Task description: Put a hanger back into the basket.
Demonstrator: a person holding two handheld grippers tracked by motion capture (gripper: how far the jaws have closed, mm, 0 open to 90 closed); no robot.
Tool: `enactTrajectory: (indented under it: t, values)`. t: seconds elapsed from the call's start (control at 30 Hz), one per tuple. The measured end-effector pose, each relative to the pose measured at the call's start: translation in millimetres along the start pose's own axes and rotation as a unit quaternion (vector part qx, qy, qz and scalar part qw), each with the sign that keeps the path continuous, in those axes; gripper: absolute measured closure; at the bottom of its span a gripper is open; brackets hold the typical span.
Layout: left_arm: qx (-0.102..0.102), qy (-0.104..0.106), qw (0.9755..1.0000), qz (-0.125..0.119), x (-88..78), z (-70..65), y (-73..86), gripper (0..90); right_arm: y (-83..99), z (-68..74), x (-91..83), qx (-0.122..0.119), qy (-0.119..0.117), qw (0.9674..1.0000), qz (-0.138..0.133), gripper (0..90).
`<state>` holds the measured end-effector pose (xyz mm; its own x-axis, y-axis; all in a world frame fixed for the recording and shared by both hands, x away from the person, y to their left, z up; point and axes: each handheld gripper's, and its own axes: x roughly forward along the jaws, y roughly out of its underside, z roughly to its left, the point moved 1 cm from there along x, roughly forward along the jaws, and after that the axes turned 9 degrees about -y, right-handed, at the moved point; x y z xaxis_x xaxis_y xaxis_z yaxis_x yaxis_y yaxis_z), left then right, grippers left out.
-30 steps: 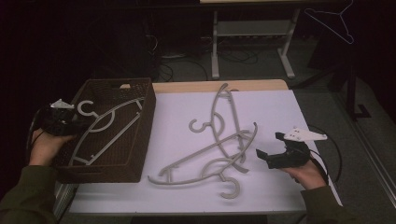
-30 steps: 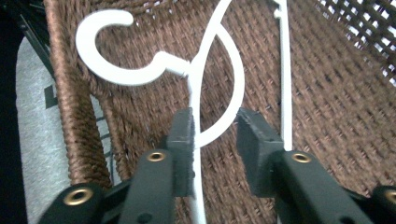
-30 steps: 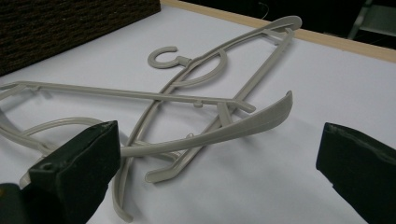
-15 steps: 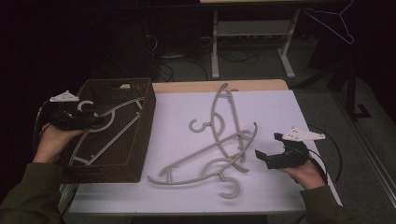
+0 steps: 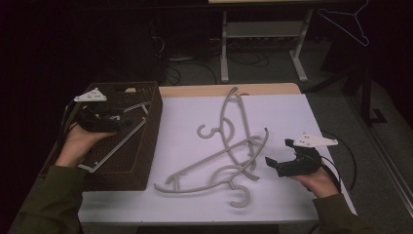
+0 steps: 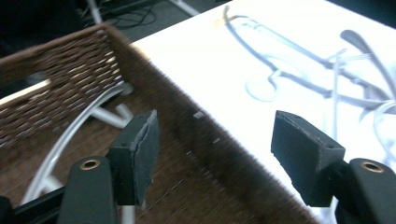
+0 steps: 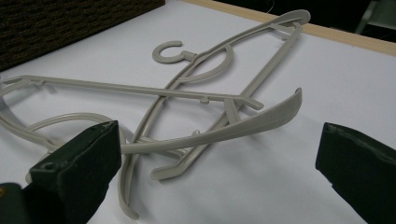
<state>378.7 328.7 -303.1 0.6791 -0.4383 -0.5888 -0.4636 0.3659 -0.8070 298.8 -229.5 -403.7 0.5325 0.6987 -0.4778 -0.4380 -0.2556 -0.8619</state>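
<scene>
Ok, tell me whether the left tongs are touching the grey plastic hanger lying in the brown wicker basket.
Apart. In the left gripper view the left tongs, which have just been opening, stand with nothing between them, above the grey plastic hanger in the brown wicker basket.

Wicker basket [image 5: 146, 141] at my table's [image 5: 292, 112] left edge, one hanger [image 5: 114, 146] inside it, tangled hangers [image 5: 229, 146] right of it, my right gripper [image 5: 285, 156] just right of those

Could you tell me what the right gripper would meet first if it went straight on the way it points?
Probably the nearest grey hanger's curved arm: the right gripper is open and aimed at it; depth is unclear.
</scene>
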Motion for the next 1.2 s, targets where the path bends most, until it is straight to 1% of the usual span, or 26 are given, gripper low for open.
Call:
enactTrajectory:
  t: [0.07, 0.1, 0.13, 0.17, 0.23, 0.33, 0.37, 0.4, 0.5, 0.6, 0.63, 0.67, 0.7, 0.8, 0.83, 0.87, 0.9, 0.93, 0.97, 1.0, 1.03, 1.07, 1.1, 1.13, 1.2]
  values:
    - [0.009, 0.014, 0.9998, -0.005, 4.3, -12.1, -6.6, 30.9, -0.2, -0.3, -0.3, -0.002, 0.000, 1.0000, -0.001, 0.0]
    - [0.007, 0.019, 0.9997, -0.009, 5.7, -16.6, -8.6, 30.2, -0.4, -0.3, -0.5, -0.002, 0.000, 1.0000, -0.001, 0.0]
    - [0.011, 0.025, 0.9996, -0.010, 6.7, -20.3, -10.7, 29.8, -0.6, -0.2, -0.6, -0.002, 0.000, 1.0000, -0.001, 0.0]
    - [0.011, 0.025, 0.9996, -0.010, 6.7, -20.3, -10.7, 29.2, -0.6, -0.2, -0.6, -0.002, 0.000, 1.0000, -0.001, 0.0]
    - [0.011, 0.041, 0.9989, -0.020, 10.8, -32.7, -16.0, 27.6, -1.5, 0.2, -0.6, 0.001, -0.001, 1.0000, -0.003, 0.0]
    - [0.014, 0.058, 0.9978, -0.028, 15.1, -45.6, -20.6, 26.2, -4.9, -0.2, -0.1, -0.001, -0.004, 1.0000, -0.007, 0.0]
    - [0.014, 0.058, 0.9978, -0.028, 15.1, -45.6, -20.6, 25.7, -4.9, -0.2, -0.1, -0.001, -0.004, 1.0000, -0.007, 0.0]
    - [0.016, 0.072, 0.9967, -0.033, 19.0, -54.6, -22.9, 25.0, -8.0, 0.0, 1.3, 0.003, -0.006, 0.9999, -0.010, 0.0]
    - [0.022, 0.086, 0.9955, -0.033, 26.1, -67.7, -24.8, 23.1, -10.6, 0.1, 4.3, -0.001, -0.008, 0.9999, -0.009, 0.0]
    - [0.022, 0.099, 0.9942, -0.036, 33.8, -79.9, -24.8, 21.7, -11.5, 1.4, 7.1, -0.006, -0.010, 0.9999, -0.006, 0.0]
    - [0.022, 0.099, 0.9942, -0.036, 33.8, -79.9, -24.8, 21.2, -11.5, 1.9, 7.8, -0.007, -0.010, 0.9999, -0.005, 0.0]
    - [0.024, 0.108, 0.9932, -0.036, 38.5, -87.4, -24.2, 20.9, -11.3, 2.6, 8.2, -0.007, -0.011, 0.9999, -0.004, 0.0]
    - [0.024, 0.113, 0.9927, -0.036, 40.8, -91.3, -23.7, 20.6, -11.2, 3.0, 8.4, -0.007, -0.012, 0.9999, -0.003, 0.0]
    - [0.026, 0.121, 0.9916, -0.039, 46.3, -103.1, -23.3, 18.2, -10.7, 3.6, 7.6, -0.008, -0.014, 0.9999, -0.003, 0.0]
    - [0.026, 0.121, 0.9916, -0.039, 46.3, -103.1, -23.3, 17.3, -10.5, 4.0, 7.4, -0.008, -0.013, 0.9999, -0.004, 0.0]
    - [0.030, 0.125, 0.9907, -0.043, 49.4, -111.1, -23.3, 16.4, -10.1, 4.6, 7.0, -0.008, -0.014, 0.9999, -0.002, 0.0]
    - [0.030, 0.125, 0.9907, -0.043, 49.4, -111.1, -23.3, 15.6, -9.9, 4.9, 6.8, -0.009, -0.014, 0.9999, -0.002, 0.0]
    - [0.033, 0.132, 0.9897, -0.045, 52.4, -119.3, -23.3, 15.1, -9.5, 5.3, 6.6, -0.008, -0.015, 0.9999, -0.001, 0.0]
    - [0.033, 0.132, 0.9897, -0.045, 52.4, -119.3, -23.3, 14.8, -9.5, 5.3, 6.6, -0.008, -0.015, 0.9999, -0.001, 0.0]
    - [0.035, 0.134, 0.9892, -0.046, 55.3, -127.3, -22.8, 14.6, -8.9, 5.7, 6.3, -0.009, -0.014, 0.9999, -0.001, 0.0]
    - [0.035, 0.134, 0.9892, -0.046, 55.3, -127.3, -22.8, 14.6, -8.9, 5.7, 6.3, -0.009, -0.014, 0.9999, -0.001, 0.0]
    - [0.041, 0.141, 0.9881, -0.047, 57.4, -134.3, -21.9, 14.6, -9.1, 6.1, 6.4, -0.007, -0.014, 0.9999, 0.000, 0.5]
    - [0.041, 0.141, 0.9881, -0.047, 57.4, -134.3, -21.9, 14.6, -9.1, 6.3, 6.5, -0.007, -0.015, 0.9999, 0.001, 2.4]
    - [0.045, 0.145, 0.9874, -0.044, 59.5, -140.0, -20.4, 14.6, -9.1, 6.7, 6.3, -0.007, -0.015, 0.9999, 0.002, 3.2]
    - [0.047, 0.147, 0.9870, -0.043, 60.6, -142.0, -19.4, 14.6, -9.0, 6.8, 6.5, -0.007, -0.015, 0.9999, 0.002, 3.3]
